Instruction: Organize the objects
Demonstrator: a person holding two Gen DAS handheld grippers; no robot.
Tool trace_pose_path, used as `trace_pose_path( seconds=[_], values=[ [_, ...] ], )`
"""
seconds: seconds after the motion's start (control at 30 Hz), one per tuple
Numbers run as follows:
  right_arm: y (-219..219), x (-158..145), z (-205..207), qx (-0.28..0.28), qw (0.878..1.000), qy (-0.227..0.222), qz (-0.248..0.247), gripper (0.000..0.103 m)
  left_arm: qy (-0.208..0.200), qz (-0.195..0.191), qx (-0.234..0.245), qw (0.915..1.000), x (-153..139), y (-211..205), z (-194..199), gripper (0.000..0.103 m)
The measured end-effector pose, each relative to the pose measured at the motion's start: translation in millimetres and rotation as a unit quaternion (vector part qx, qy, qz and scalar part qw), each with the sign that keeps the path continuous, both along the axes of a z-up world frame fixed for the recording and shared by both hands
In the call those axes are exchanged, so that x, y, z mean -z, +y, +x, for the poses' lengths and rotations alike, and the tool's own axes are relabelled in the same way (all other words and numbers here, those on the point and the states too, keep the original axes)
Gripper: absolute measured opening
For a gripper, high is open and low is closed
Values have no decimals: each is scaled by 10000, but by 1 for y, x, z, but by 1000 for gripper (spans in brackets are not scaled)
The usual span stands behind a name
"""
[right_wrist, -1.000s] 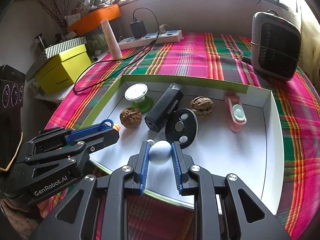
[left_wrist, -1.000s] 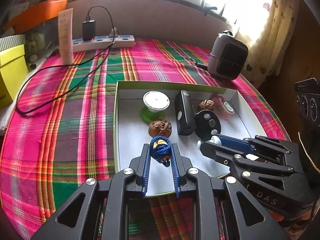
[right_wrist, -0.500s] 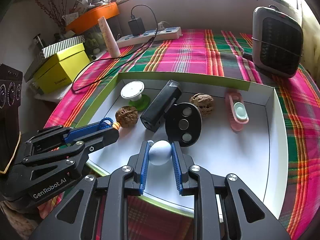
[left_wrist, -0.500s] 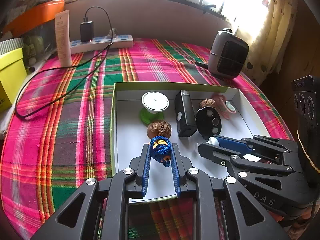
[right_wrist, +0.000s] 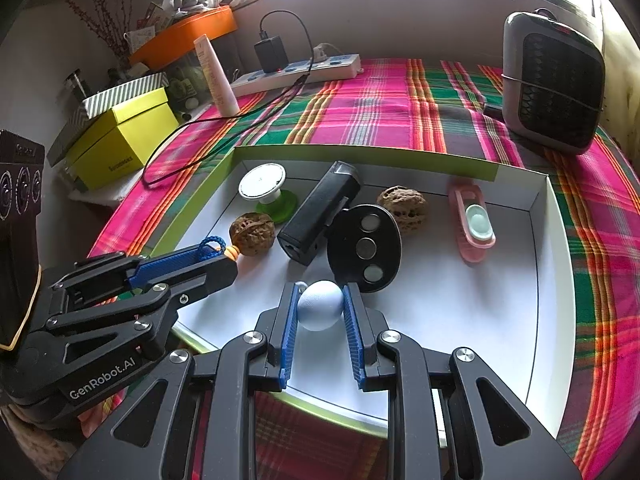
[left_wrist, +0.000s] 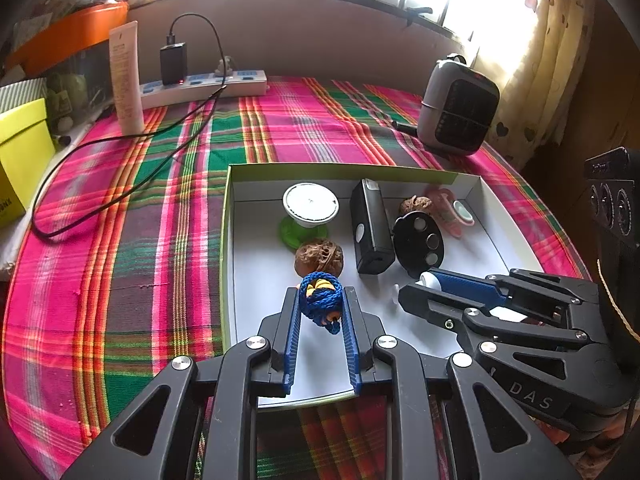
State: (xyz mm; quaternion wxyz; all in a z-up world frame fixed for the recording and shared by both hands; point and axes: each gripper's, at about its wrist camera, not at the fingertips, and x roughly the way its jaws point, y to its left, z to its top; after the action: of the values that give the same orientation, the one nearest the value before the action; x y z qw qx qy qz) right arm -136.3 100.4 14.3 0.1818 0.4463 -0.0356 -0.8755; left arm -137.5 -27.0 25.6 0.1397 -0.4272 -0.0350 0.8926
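My left gripper [left_wrist: 321, 300] is shut on a blue cord knot with orange beads [left_wrist: 321, 296], held above the near left part of a white shallow box [left_wrist: 516, 240]. My right gripper [right_wrist: 320, 300] is shut on a pale blue ball [right_wrist: 320, 310] above the box's near edge [right_wrist: 558, 280]. Each gripper shows in the other's view, the right one [left_wrist: 424, 284] and the left one [right_wrist: 224, 254]. In the box lie two walnuts [left_wrist: 319, 257] [right_wrist: 402, 209], a black rectangular device [left_wrist: 370, 230], a black oval disc [left_wrist: 419, 240], a white-topped green stand [left_wrist: 310, 206] and a pink brush [right_wrist: 472, 216].
The box rests on a plaid tablecloth [left_wrist: 160, 200]. A small heater [left_wrist: 458, 110] stands at the back right. A power strip with a charger [left_wrist: 200, 84], a black cable [left_wrist: 120, 152] and a cream tube [left_wrist: 127, 80] are at the back left. A yellow box [right_wrist: 120, 144] sits at the far left.
Both grippers, still holding their objects, have drawn back and risen slightly; the box and its contents look a little farther off and lower in view.
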Motion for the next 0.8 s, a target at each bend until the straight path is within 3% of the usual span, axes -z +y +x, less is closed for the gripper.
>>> trace_pose_path(
  seconds=[0.57, 0.7, 0.8],
  values=[
    [-1, -1, 1, -16, 10000, -37, 0, 25, -20, -37, -1, 10000, 1, -1, 1, 21],
    [-1, -2, 1, -19, 10000, -37, -14, 35, -23, -48, -5, 10000, 1, 0, 2, 23],
    [0, -2, 1, -11, 10000, -47, -24, 36, -28, -36, 0, 10000, 1, 0, 2, 24]
  ],
)
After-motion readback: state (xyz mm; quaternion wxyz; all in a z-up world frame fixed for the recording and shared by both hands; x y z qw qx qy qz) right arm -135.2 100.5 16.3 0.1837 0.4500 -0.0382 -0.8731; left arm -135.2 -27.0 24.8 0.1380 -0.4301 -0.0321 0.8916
